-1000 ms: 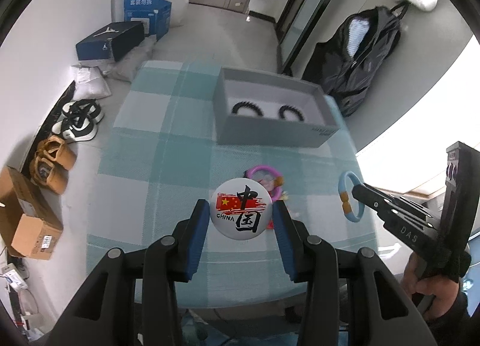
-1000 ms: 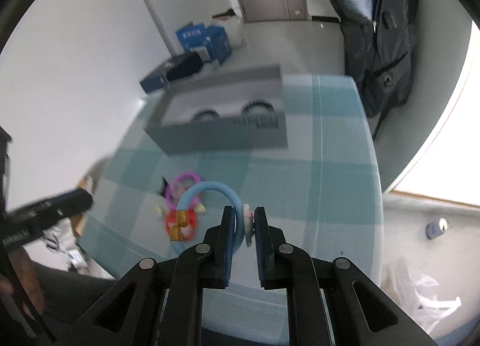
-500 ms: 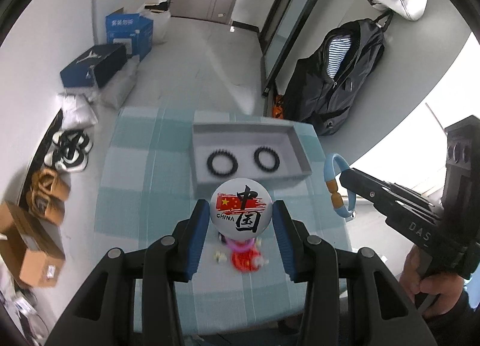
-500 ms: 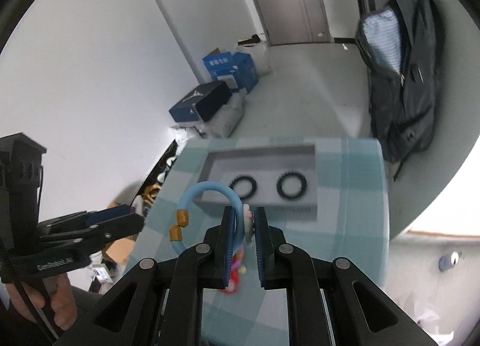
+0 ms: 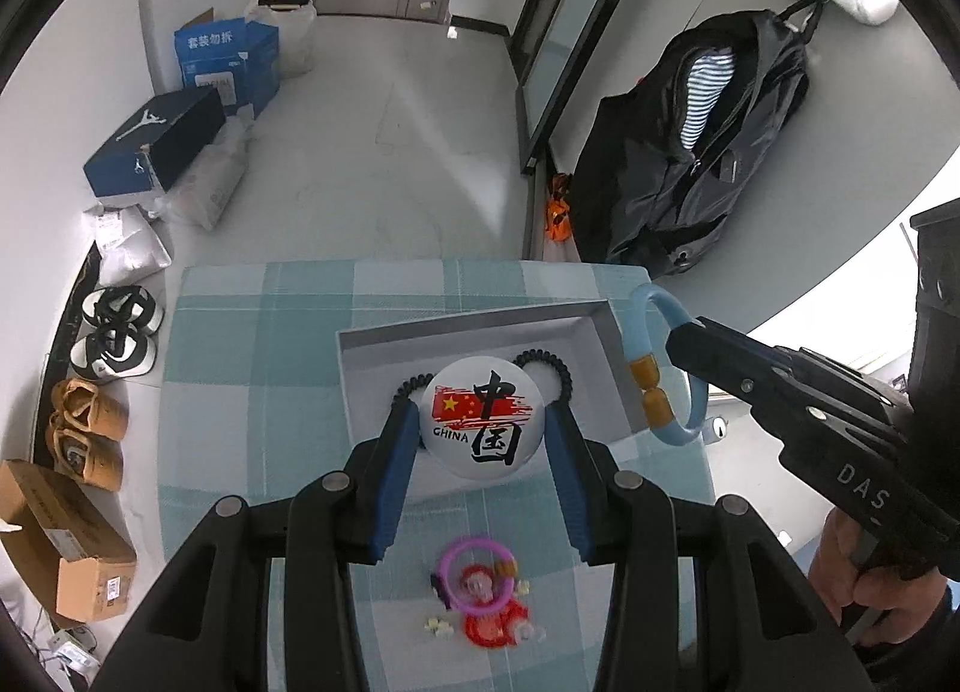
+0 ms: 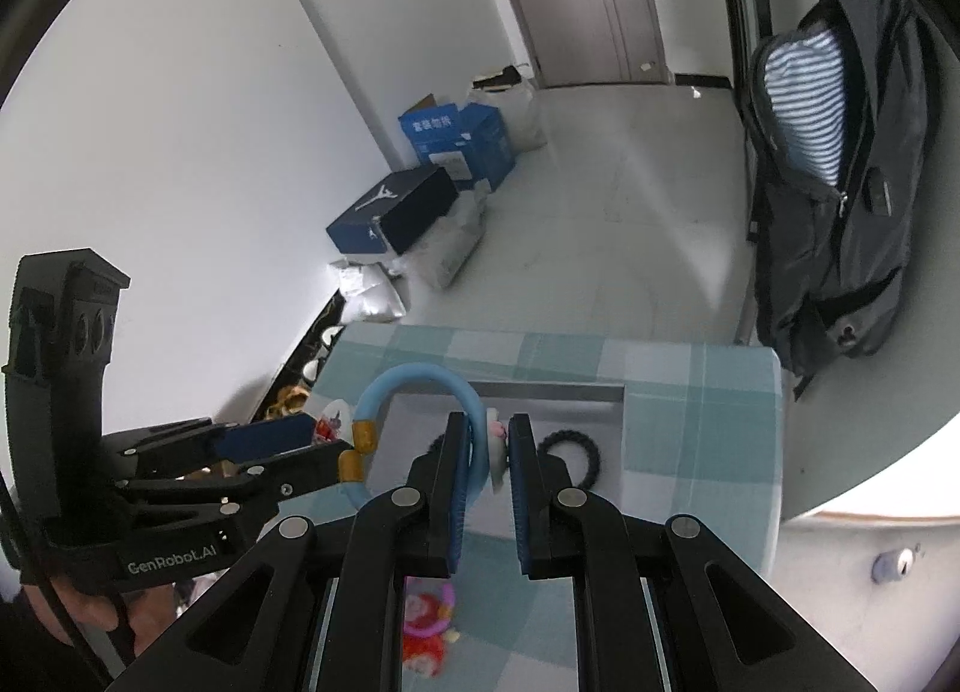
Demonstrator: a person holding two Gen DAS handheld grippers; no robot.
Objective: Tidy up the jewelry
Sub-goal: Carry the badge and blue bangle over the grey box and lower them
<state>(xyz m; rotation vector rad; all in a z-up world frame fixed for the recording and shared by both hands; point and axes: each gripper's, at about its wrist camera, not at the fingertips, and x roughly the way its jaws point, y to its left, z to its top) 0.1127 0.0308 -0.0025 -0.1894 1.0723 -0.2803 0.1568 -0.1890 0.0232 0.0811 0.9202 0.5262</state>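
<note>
Jewelry mid-transfer: we hold both pieces in air above grey box [image 5: 474, 332]. Left gripper [image 5: 483, 431] spread wide around round China badge [image 5: 483, 419], fingers pressing its edges. Right gripper [image 6: 487, 446] nearly closed, pinching blue bracelet [image 6: 414, 386] over box. Two black coil rings [image 6: 570, 449] already inside. Pink and red trinkets [image 5: 480, 590] wait on checked tablecloth [image 5: 252, 368]. Next, we judge: lower, release both into box without knocking the rings.

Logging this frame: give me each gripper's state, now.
Left gripper: shut on the round China badge.
Right gripper: shut on the blue bracelet.
</note>
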